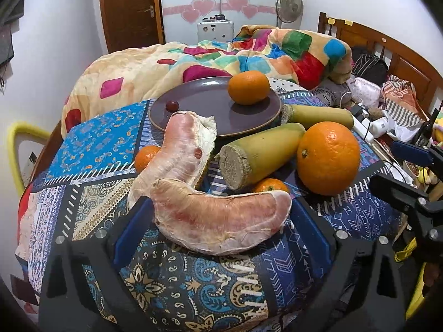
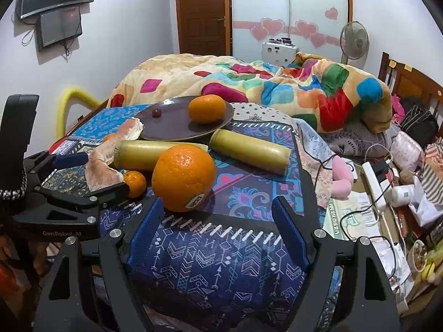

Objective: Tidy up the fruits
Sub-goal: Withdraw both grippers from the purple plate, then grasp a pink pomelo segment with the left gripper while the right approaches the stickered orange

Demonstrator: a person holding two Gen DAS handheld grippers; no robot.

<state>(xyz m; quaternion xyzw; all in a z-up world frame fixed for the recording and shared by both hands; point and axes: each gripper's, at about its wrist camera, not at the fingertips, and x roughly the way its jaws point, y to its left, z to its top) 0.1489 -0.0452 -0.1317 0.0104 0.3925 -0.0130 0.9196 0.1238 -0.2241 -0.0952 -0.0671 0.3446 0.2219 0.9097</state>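
Note:
A peeled pomelo segment [image 1: 221, 221] lies on the patterned cloth between the fingers of my open left gripper [image 1: 221, 232], which flank it without clearly pressing. A second segment [image 1: 182, 149] leans behind it. A purple plate [image 1: 199, 105] holds an orange [image 1: 248, 87] and a grape [image 1: 172, 105]. A big orange [image 1: 328, 157], two sugarcane pieces [image 1: 260, 155] and small mandarins [image 1: 270, 185] lie beside it. My right gripper [image 2: 218, 229] is open and empty, just short of the big orange [image 2: 184, 177].
The cloth covers a small table [image 2: 221, 260] beside a bed with a colourful quilt [image 2: 277, 88]. A power strip [image 2: 375, 182], cables and clutter lie to the right. A yellow chair [image 1: 16, 144] stands at the left.

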